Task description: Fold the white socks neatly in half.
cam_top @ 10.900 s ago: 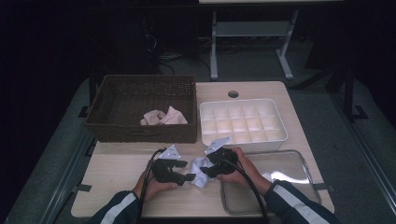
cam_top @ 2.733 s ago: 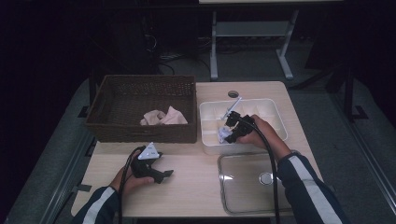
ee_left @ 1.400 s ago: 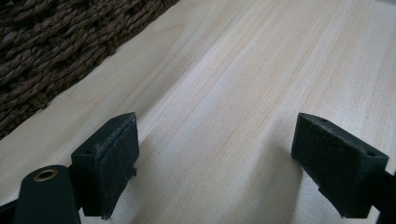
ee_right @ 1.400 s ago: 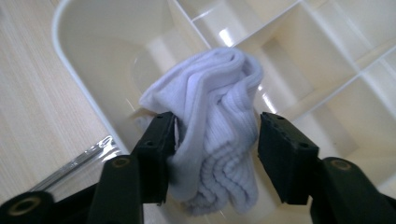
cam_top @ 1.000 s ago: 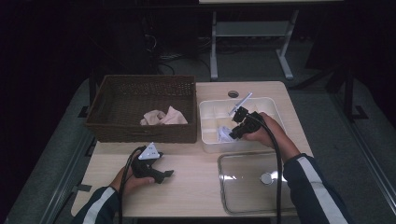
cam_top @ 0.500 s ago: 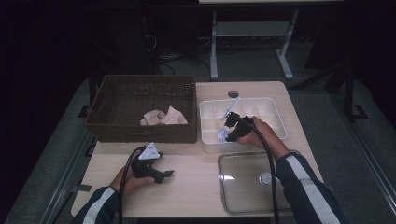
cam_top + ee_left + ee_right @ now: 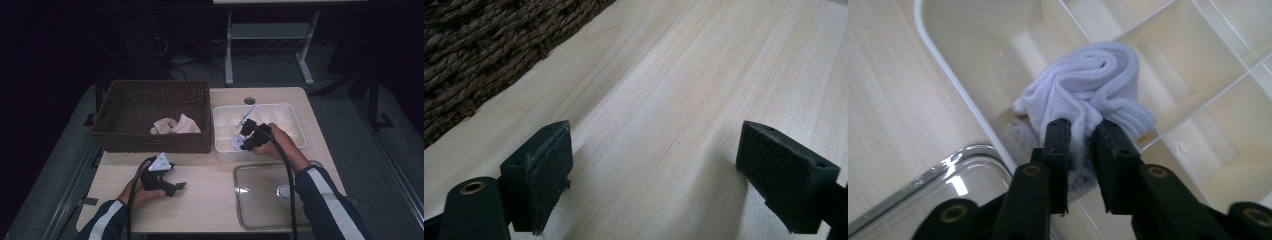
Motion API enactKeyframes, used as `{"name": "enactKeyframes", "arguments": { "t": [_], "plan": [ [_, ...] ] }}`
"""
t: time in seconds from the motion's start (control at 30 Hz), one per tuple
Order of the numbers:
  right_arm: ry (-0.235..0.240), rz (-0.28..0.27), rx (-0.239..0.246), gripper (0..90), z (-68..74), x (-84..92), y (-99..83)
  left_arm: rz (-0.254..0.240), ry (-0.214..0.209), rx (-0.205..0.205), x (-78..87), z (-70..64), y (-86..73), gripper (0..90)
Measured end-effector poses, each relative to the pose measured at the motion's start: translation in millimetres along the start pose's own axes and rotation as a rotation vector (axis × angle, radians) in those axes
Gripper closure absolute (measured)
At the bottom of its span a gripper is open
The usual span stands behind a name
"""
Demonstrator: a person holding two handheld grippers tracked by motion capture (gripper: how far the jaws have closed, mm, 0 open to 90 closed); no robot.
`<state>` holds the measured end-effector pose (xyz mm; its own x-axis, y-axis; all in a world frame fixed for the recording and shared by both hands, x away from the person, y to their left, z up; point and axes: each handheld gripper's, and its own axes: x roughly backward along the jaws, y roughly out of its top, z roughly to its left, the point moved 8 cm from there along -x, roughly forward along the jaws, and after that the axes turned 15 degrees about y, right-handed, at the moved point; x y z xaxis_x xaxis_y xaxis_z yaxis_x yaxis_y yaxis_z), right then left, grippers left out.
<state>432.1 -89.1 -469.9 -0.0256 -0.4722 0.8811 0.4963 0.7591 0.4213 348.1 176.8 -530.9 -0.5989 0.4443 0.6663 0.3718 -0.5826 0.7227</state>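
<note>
White sock (image 7: 1093, 85): bunched, no clear long axis, in divided tray (image 7: 948, 75) corner | right gripper (image 7: 1082, 135) fingers pinch it, jaws just reopening slightly | left gripper (image 7: 654, 165) fingers spread on tabletop (image 7: 704, 60) | basket (image 7: 150, 112), glass lid (image 7: 260, 200) nearby.

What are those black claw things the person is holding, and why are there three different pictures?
Those are hand-held grippers, tools with two black jaws that pinch like tongs. One picture comes from a camera high above the table. The other two come from little cameras riding on each gripper, looking along its jaws.

The right gripper pinches a rolled white sock in a near corner pocket of the white divided tray; its jaws have just been opening a bit. The left gripper rests on the table with its jaws wide apart and nothing between them.

Also on the table: a brown woven basket with a pinkish cloth inside, and a clear lid lying flat.
</note>
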Motion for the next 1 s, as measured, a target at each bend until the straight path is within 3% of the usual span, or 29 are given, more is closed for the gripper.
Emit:
{"name": "enactKeyframes", "arguments": {
  "t": [0.23, 0.5, 0.6, 0.7, 1.0],
  "plan": [
    [-0.017, -0.077, 0.024, 64.4, 6.2, 18.1, 5.0, -0.002, -0.004, 0.008, -0.2, -0.6, 0.3, 14.1],
    [-0.027, -0.181, 0.091, 55.5, 19.9, 34.9, 13.8, -0.004, -0.005, 0.002, -0.3, -0.2, 0.5, 14.1],
    [-0.006, -0.213, 0.115, 52.8, 29.7, 38.0, 16.9, 0.000, -0.005, -0.005, -0.2, 0.3, 0.2, 14.1],
    [0.015, -0.224, 0.175, 50.7, 42.4, 36.4, 19.7, -0.004, -0.005, -0.001, -0.5, -0.1, 0.4, 14.1],
    [0.100, -0.226, 0.288, 43.3, 85.6, 18.5, 25.6, -0.004, -0.006, 0.005, 0.6, -1.1, 0.0, 14.1]
  ]
}}
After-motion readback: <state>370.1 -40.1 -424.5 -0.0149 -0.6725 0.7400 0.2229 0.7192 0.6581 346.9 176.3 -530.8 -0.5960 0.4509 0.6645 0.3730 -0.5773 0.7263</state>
